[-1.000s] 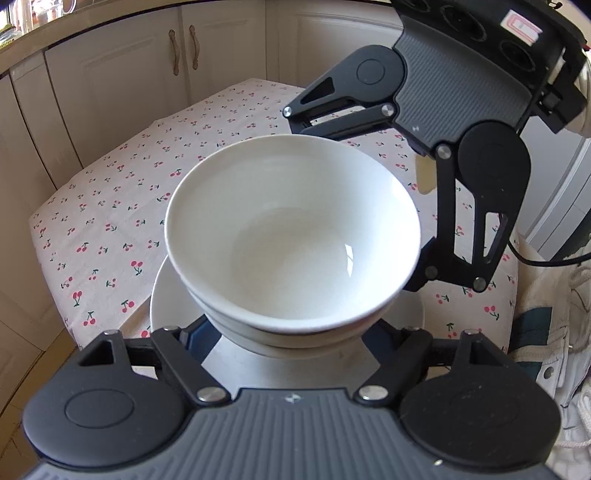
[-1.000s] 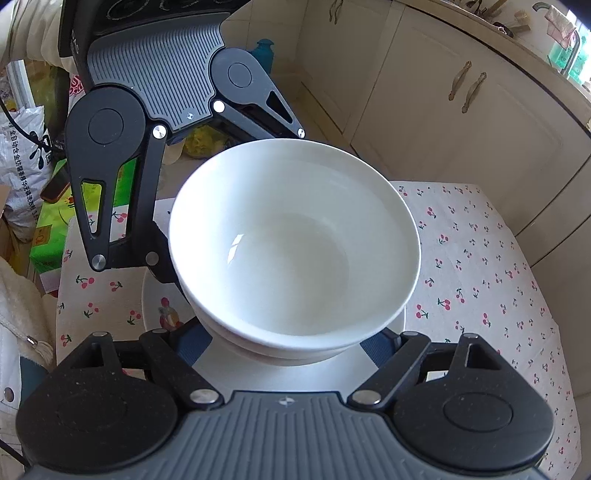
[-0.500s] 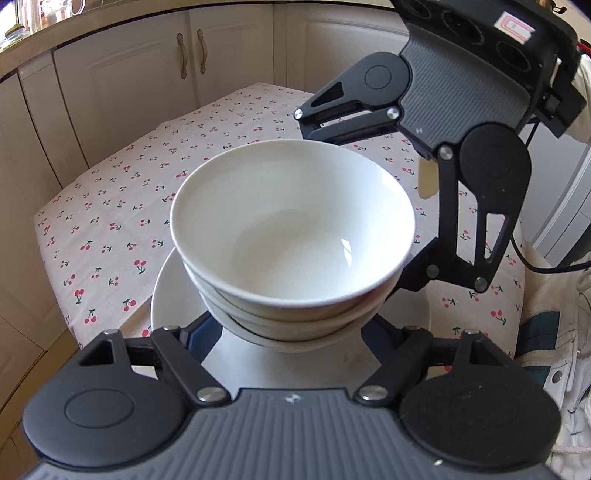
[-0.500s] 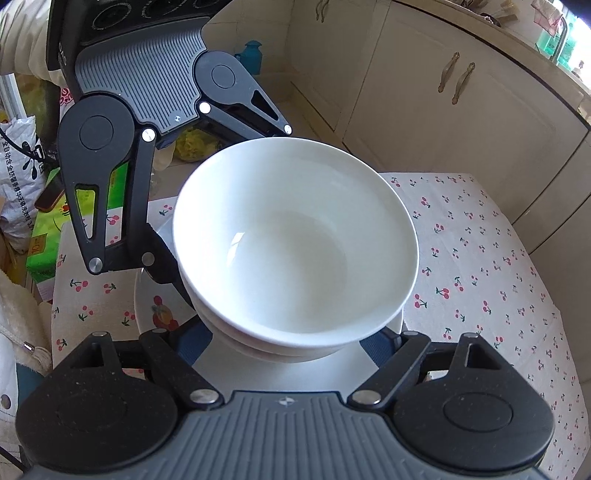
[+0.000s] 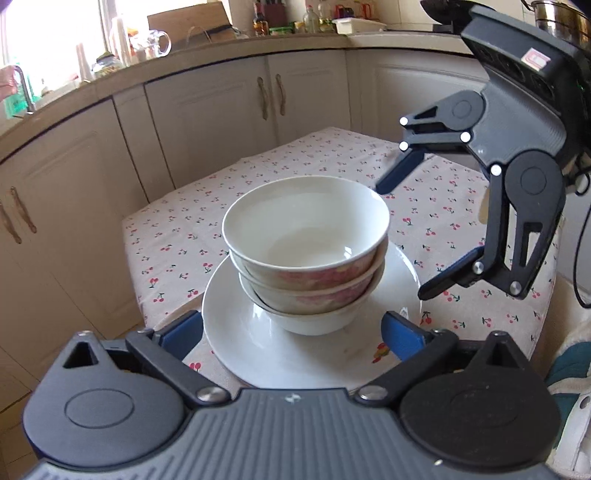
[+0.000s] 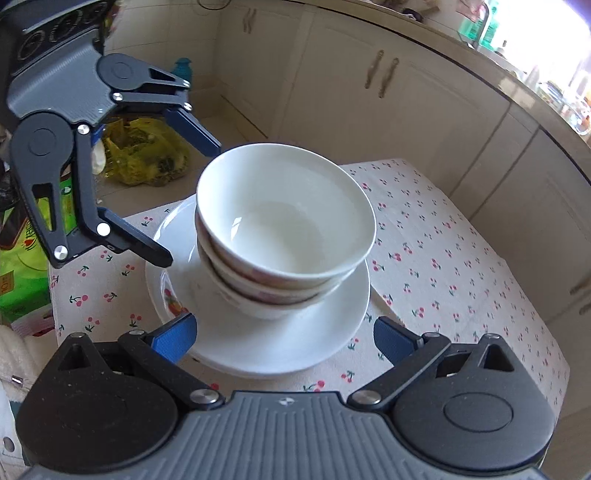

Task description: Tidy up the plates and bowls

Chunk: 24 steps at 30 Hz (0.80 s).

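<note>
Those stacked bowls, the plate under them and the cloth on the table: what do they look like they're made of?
Stacked bowls: likely glazed ceramic or porcelain; smooth white insides with bright glints, faded pink pattern outside.
Plate: probably the same glazed ceramic; glossy white with a small printed fruit motif at the rim.
Tablecloth: seems woven fabric, matte, with fold creases and a cherry print; it could be coated, hard to tell.

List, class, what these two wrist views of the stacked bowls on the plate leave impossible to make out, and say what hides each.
- Plate print: left wrist view, its own gripper covers most of the motif.
- Lower bowls' insides: both views, the top bowl fills them.
- Counter bottles: left wrist view, too small to read.
- Table near edge: right wrist view, cut off by that gripper's body.
</note>
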Each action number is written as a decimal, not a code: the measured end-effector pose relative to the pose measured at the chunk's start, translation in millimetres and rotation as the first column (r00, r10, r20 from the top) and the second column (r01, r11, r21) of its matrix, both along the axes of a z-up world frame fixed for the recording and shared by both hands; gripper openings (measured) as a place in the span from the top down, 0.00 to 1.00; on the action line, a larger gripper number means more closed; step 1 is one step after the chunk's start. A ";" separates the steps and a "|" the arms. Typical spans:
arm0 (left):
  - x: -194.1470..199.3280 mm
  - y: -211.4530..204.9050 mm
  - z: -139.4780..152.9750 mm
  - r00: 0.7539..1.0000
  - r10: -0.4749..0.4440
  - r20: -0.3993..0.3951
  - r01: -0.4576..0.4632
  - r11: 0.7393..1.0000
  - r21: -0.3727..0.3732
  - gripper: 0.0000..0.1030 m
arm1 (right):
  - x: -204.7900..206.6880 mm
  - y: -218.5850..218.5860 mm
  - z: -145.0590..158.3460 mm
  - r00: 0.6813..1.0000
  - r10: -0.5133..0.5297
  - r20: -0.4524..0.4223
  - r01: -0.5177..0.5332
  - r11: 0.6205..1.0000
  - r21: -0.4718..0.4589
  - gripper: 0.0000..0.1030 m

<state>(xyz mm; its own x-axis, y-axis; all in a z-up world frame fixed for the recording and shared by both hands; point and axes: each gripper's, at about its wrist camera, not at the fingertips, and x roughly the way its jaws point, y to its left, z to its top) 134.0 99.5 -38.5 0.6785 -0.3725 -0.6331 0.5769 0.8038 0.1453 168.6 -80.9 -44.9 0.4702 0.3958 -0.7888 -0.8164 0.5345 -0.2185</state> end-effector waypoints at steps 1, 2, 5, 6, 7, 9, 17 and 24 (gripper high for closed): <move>-8.1 -1.5 1.4 1.000 0.023 0.010 -0.023 1.000 -0.013 0.01 | -6.2 -3.6 0.4 0.999 -0.033 -0.003 0.033 0.999 0.009 0.00; -13.9 -3.4 2.5 0.999 0.051 0.014 -0.051 0.998 -0.025 0.01 | -12.3 -7.8 0.9 0.997 -0.072 -0.008 0.072 0.997 0.021 0.00; -33.3 -14.9 5.0 0.978 0.202 0.051 -0.199 0.978 -0.057 0.01 | -30.7 -18.9 -0.1 0.979 -0.206 0.010 0.205 0.978 0.032 0.00; -40.0 -17.0 5.9 0.965 0.256 0.061 -0.250 0.964 -0.089 0.01 | -36.8 -22.3 -1.1 0.966 -0.257 0.025 0.256 0.966 0.030 0.00; -46.2 -18.6 7.1 0.951 0.303 0.054 -0.295 0.948 -0.124 0.01 | -41.7 -26.6 -2.4 0.945 -0.326 0.042 0.325 0.945 0.033 0.00; -57.1 -24.7 10.5 0.920 0.393 0.009 -0.387 0.909 -0.158 0.01 | -48.4 -35.3 -4.4 0.895 -0.444 0.042 0.443 0.896 0.042 0.00; -95.2 -50.1 13.9 0.820 0.567 -0.079 -0.572 0.810 -0.128 0.01 | -99.9 -64.3 8.8 0.754 -0.657 -0.016 0.650 0.743 0.160 0.00; -122.0 -62.2 24.8 0.823 0.563 -0.066 -0.566 0.810 -0.154 0.01 | -135.7 -77.3 29.9 0.709 -0.705 -0.004 0.682 0.684 0.260 0.00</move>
<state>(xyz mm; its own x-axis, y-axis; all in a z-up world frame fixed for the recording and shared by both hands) 12.1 37.3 -13.7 0.7911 -0.0234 -0.6113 0.0150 0.9997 -0.0188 32.9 -158.2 -15.0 0.7455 0.0866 -0.6608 -0.1749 0.9822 -0.0687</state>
